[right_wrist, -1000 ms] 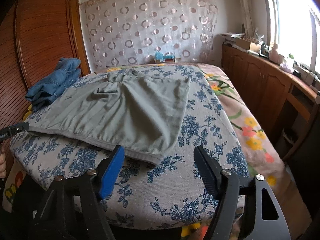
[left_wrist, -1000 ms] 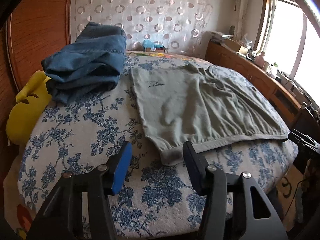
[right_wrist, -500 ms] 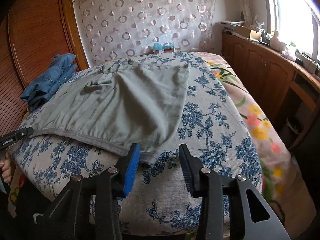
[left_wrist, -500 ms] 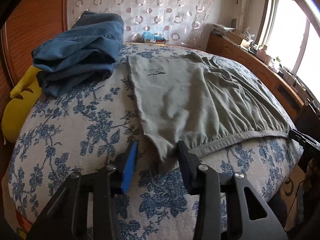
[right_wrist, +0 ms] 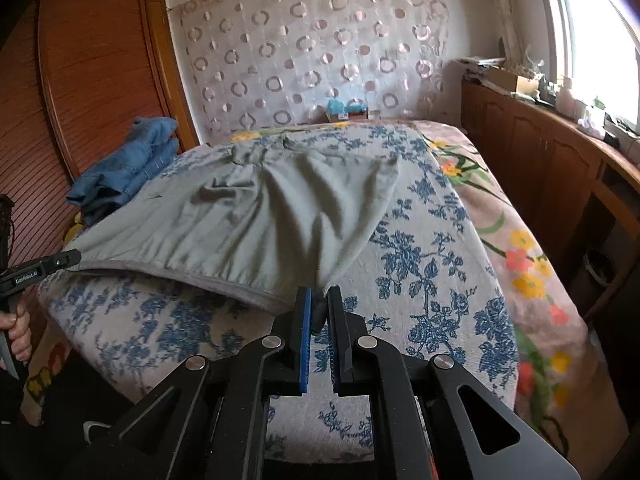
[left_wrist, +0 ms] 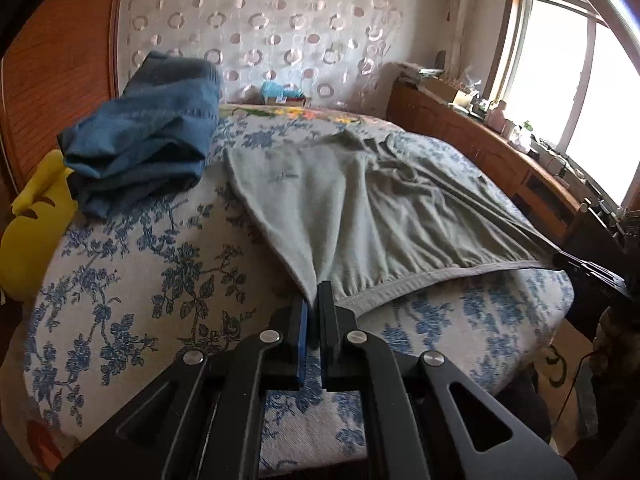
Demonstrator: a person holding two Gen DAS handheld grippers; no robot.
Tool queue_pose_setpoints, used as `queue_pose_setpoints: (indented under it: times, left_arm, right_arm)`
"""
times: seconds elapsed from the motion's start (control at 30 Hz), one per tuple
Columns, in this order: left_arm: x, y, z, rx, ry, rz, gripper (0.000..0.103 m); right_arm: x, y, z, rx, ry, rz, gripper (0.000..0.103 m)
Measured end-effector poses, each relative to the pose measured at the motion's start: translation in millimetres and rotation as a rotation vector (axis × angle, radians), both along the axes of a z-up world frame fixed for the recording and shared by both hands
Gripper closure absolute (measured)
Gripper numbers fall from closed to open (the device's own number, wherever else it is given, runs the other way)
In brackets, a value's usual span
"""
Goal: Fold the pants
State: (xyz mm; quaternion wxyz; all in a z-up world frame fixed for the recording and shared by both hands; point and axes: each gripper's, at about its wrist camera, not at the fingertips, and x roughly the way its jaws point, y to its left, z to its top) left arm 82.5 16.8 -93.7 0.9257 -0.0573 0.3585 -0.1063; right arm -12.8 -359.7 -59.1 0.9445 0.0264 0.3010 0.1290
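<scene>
Nearest the lens, the left gripper [left_wrist: 313, 300] has its jaws clenched on one corner of the waistband of the grey-green pants [left_wrist: 360, 216], the cloth pulled into a peak between the blue pad and the black one. The right gripper [right_wrist: 319, 304] grips the opposite waistband corner the same way, with a dark wad of fabric showing in the narrow gap between its jaws. Between the two corners the waistband hangs in a slack curve just above the near edge of the bed [left_wrist: 132, 264], which is covered with a blue floral spread. The rest of the pants lie rumpled across the bed, legs pointing toward the far wall; their far ends are bunched and hard to make out. Beside them, near the wooden wardrobe, sits a pile of folded blue jeans [left_wrist: 148, 136], with a yellow cushion [left_wrist: 32, 224] partly hidden beneath it and cut off by the frame.
</scene>
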Motion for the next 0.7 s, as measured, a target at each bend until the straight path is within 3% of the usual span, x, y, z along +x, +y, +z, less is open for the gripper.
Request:
queue_pose_setpoints:
  times: [0.33, 0.53, 0.7]
  left_arm:
    - [-23, 7, 29, -0.005, -0.051, -0.021, 0.098]
    - [-20, 2, 28, 0.001, -0.041, -0.037, 0.098]
    - [-15, -15, 34, 0.019, -0.049, -0.066, 0.098]
  right_arm:
    - [-34, -7, 4, -0.002, -0.012, 0.024, 0.096]
    - [-44, -16, 1, -0.008, 0.009, 0.021, 0.096]
    - [-45, -14, 3, -0.03, -0.01, 0.017, 0.074]
